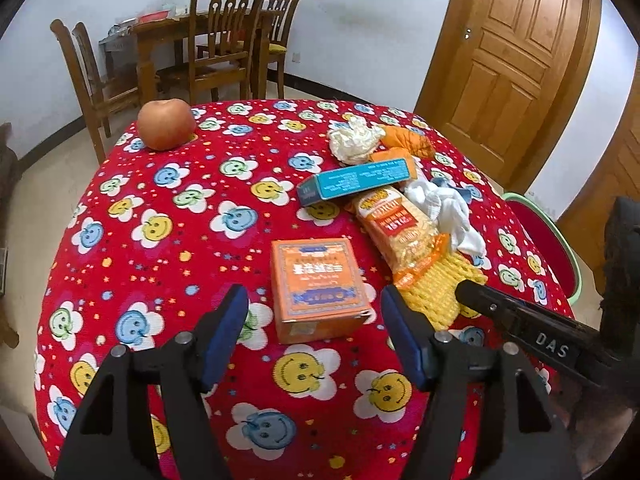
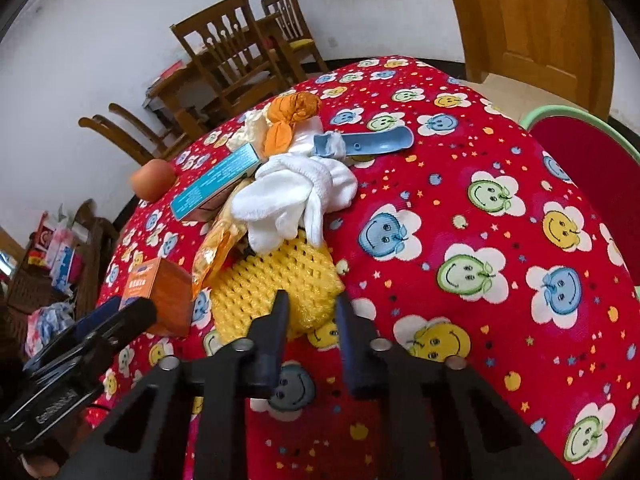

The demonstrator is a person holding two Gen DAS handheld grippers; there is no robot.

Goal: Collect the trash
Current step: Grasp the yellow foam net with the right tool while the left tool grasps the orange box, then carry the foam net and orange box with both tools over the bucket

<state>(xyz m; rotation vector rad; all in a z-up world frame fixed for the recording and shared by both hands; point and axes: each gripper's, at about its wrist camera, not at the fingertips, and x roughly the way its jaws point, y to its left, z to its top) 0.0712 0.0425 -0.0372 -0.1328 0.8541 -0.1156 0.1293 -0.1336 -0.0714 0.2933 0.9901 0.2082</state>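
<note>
Tilting downward: left hand-held gripper [image 1: 314, 312] wide astride orange box [image 1: 320, 290], right hand-held gripper [image 2: 310, 310] pinching yellow foam net [image 2: 276, 280].

A home dining room is showing here: wooden chairs [image 1: 224, 36] are standing around a wooden dining table [image 1: 168, 36] by a white wall. A panelled wooden door [image 1: 516, 52] is closing off the room, and a smiley-flower tablecloth [image 1: 168, 240] is covering the near table.
</note>
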